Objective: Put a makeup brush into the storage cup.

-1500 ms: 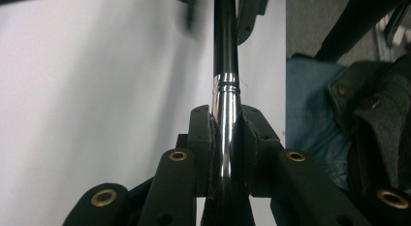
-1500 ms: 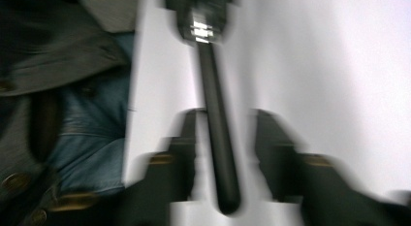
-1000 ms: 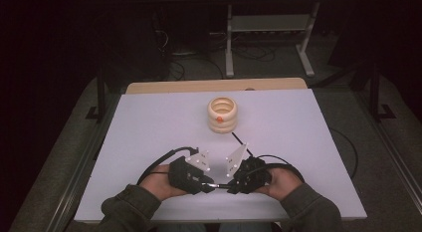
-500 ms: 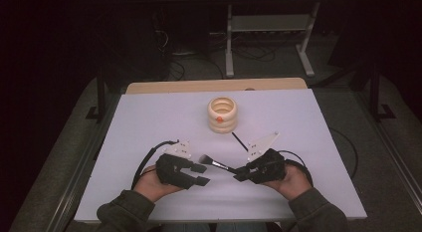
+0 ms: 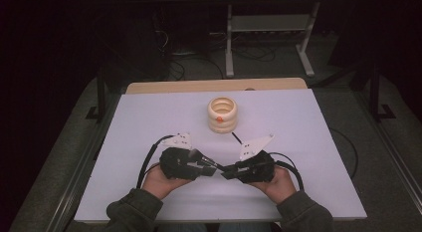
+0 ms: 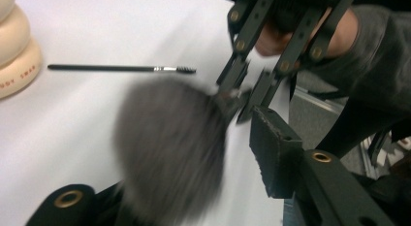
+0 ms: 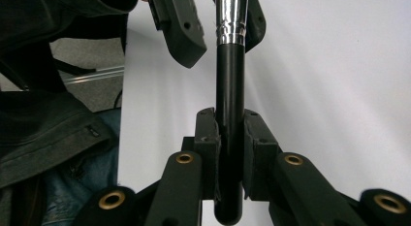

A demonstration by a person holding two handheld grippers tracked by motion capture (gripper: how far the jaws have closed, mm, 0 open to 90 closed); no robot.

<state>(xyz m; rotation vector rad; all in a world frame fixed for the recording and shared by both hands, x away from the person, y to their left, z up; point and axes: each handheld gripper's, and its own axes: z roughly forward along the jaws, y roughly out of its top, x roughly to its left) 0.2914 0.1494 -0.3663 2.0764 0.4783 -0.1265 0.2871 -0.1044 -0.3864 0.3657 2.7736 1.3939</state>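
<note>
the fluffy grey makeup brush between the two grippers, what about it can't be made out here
- Grey bristle head: blurred in the left gripper view, so its shape and whether the left gripper's jaws touch it are unclear.
- Black handle with silver ferrule: its bristle end is cut off by the top edge of the right gripper view.
- High view: the brush is too small and dark between the black grippers.

Makeup brush (image 7: 229, 104): glossy black handle w/ polished chrome ferrule, soft grey bristles. Right tongs (image 7: 228, 138): matt black plastic, rough-edged pads, brass-look rivets. Left tongs (image 6: 194, 153) same matt black. Surface (image 5: 308, 122): smooth matt white, bare wood strip at far edge. Ringed holder (image 5: 222, 114): cream, smooth, slight sheen. Sleeve (image 7: 43, 134): dark woven cloth.
</note>
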